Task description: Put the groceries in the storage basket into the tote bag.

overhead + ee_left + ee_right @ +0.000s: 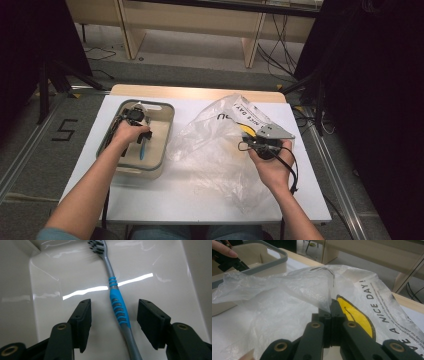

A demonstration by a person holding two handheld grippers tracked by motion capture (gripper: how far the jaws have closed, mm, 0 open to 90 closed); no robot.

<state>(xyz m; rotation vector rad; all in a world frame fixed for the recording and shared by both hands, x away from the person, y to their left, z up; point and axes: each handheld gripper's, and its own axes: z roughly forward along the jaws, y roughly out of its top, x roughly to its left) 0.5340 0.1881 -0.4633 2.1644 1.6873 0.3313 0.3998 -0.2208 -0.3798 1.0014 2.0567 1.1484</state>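
Figure: bagging a toothbrush, with the beige bin (162, 167) as the landmark for all places. The toothbrush (119, 311) lies flat on the bin's floor, bristled head toward the far end, handle running back between the jaws of my left gripper (113, 320). Those jaws stand apart, one on each side of the blue ribbed grip section; neither pad touches it. In the high view the left gripper (134, 120) reaches down into the bin from above.

To the right of the bin, just beside its wall, the clear plastic bag (215, 145) lies crumpled on the white table (165, 205). My right gripper (331, 315) has its jaws together on a fold of the bag's film, near the printed yellow patch, and holds that edge raised.

Handling, as I judge it: the toothbrush is light, stiff and narrow, with a smooth grey shaft that may slip or roll on the glossy bin floor. I would take it on the blue ribbed section, where the rubbery ridges should give the pads purchase and the balance looks near the middle; a grip near the head or tail would let it swing. The bag is thin, limp and slippery; it will sag shut unless the held edge stays lifted, and a hard pull could tear it.
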